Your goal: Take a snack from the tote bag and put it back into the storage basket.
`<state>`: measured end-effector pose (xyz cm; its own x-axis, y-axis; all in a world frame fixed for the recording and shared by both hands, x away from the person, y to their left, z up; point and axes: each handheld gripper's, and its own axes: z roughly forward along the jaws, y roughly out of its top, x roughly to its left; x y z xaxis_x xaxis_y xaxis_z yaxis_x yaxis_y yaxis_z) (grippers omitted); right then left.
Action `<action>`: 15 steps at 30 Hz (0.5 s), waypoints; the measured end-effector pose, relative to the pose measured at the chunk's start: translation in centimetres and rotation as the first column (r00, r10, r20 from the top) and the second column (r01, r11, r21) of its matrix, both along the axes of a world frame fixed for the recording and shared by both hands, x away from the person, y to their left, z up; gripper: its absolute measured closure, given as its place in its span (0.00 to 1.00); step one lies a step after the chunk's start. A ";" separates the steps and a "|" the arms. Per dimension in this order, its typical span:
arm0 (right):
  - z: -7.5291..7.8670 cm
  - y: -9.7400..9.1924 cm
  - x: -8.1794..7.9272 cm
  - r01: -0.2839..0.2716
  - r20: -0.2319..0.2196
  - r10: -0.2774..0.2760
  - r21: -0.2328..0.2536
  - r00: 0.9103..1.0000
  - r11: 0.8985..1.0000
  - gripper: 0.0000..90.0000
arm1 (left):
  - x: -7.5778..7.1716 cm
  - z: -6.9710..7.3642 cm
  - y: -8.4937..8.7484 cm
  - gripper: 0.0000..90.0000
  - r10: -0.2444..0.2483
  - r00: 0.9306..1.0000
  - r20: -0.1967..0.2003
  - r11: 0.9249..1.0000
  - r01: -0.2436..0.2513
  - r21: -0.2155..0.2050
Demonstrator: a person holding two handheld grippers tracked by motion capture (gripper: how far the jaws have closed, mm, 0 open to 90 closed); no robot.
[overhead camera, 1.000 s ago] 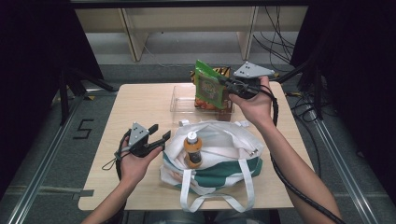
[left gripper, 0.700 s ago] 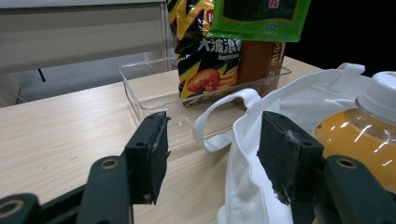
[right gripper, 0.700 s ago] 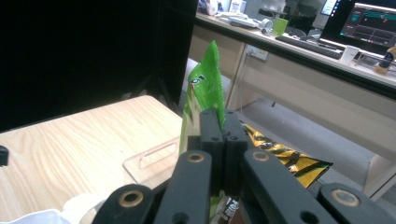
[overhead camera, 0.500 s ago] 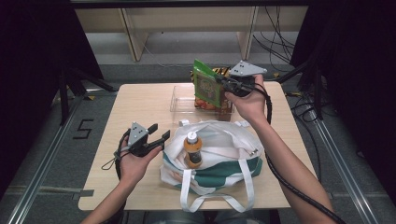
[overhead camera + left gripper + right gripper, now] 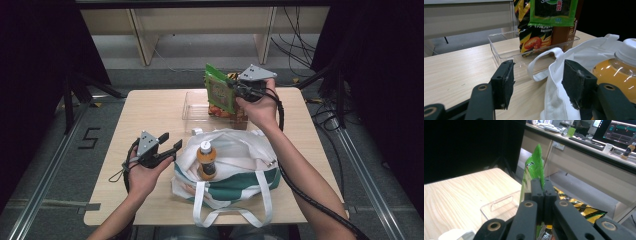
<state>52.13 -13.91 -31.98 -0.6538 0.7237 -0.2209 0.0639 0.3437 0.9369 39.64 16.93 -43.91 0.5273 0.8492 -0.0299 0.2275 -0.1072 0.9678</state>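
The light wooden table [image 5: 150, 115] is carrying a white and green fabric tote bag [image 5: 235, 170] at the near edge, with an orange-drink bottle with a white cap [image 5: 206, 159] standing in its mouth, and a clear plastic tray [image 5: 196, 106] behind it holding snack packets. The step in hand looks like lifting a snack out for bagging: the right gripper [image 5: 239, 90] is clamping the green foil snack packet [image 5: 218, 91] by its edge, holding it up above the tray. The left gripper [image 5: 169, 145] is hovering with jaws wide apart and empty, just beside the bag's rim. Next, the packet probably needs carrying over the bag's opening and lowering in beside the bottle
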 end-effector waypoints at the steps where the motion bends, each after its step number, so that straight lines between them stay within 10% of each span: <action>1: -0.1 0.0 0.1 0.003 0.006 -0.003 -0.006 1.000 1.000 1.00 | 0.0 0.0 0.0 0.47 -0.002 1.000 0.002 1.000 0.002 0.005; 15: -1.9 0.4 1.2 0.026 -0.011 -0.027 -0.022 1.000 0.999 1.00 | 0.0 -0.1 0.0 0.47 -0.001 1.000 -0.003 1.000 0.001 0.003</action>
